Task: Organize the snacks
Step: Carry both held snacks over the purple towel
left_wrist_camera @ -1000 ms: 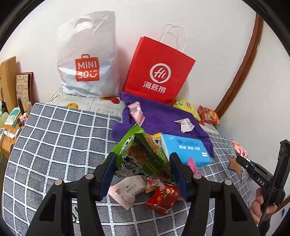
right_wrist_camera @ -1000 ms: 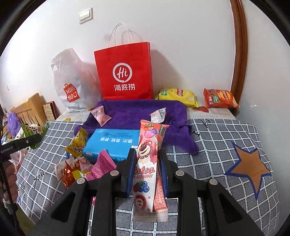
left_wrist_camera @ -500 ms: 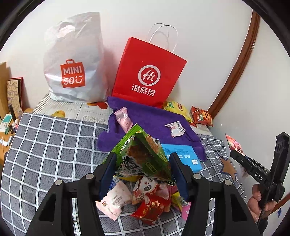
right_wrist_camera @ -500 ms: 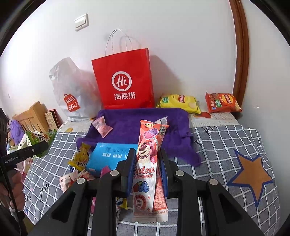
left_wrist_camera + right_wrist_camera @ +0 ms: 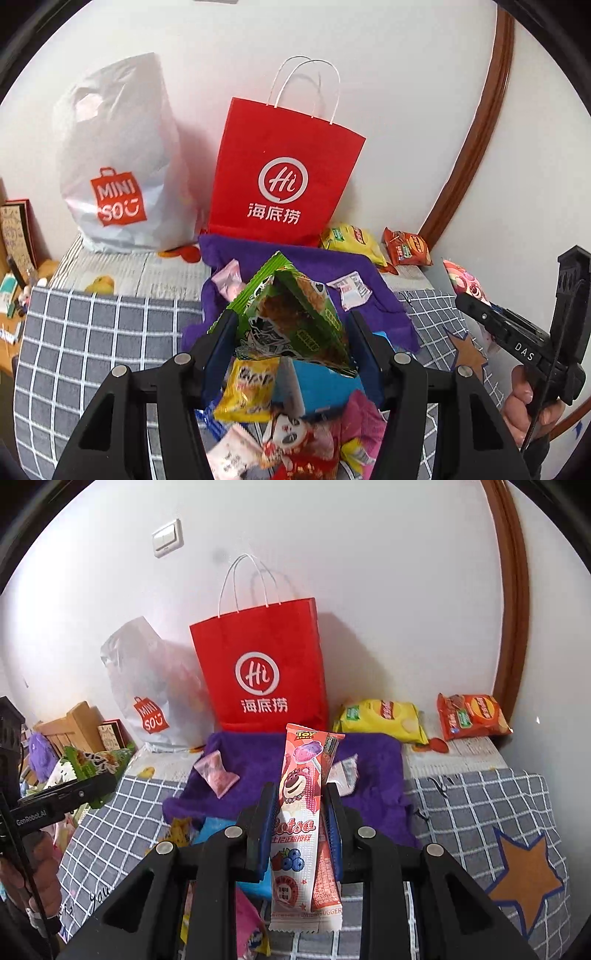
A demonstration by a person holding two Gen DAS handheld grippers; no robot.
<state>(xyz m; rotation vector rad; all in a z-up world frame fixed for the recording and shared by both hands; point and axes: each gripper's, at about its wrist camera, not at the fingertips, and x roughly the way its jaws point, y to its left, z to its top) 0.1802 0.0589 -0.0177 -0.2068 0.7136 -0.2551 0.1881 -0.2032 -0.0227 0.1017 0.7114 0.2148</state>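
Red paper bag (image 5: 260, 672) upright, contents hidden; white plastic bag (image 5: 118, 162) apparently stuffed.

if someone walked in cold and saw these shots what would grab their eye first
Most likely the bright red paper bag with white handles standing against the wall, with a white Miniso plastic bag slumped to its left. Next, the snacks held up close to each camera: a green snack packet between the left gripper fingers, and a long pink Lotso wrapper clamped in the right gripper, above a purple towel on the checked bedspread.
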